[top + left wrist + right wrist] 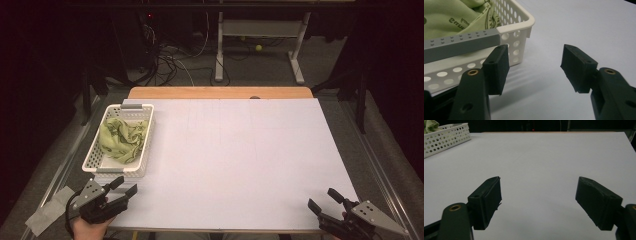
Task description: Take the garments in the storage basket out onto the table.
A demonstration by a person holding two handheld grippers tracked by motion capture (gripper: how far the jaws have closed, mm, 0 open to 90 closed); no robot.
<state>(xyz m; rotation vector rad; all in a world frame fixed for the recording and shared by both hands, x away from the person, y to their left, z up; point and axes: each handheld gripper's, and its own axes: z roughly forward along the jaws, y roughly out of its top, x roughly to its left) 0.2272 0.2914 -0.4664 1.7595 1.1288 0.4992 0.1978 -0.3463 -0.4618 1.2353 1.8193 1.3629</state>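
A white perforated basket [94, 155] with grey handles stands at the table's left side and holds a crumpled green printed cloth [123, 139]. My left gripper [124, 187] is open just in front of the basket's near end, nothing between its jaws. Its own view shows the basket [520, 27] and the cloth [454, 15] close ahead at the left, with the grey handle [461, 42] above one jaw. My right gripper [326, 199] is open at the table's front right corner over bare white surface. From there the basket [446, 138] sits far off at the upper left.
The white table top [235, 155] has a wooden strip [220, 92] along its far edge. Beyond it stand a white desk frame [260, 45] and cables on the floor. A piece of tape [47, 210] lies on the floor at the lower left.
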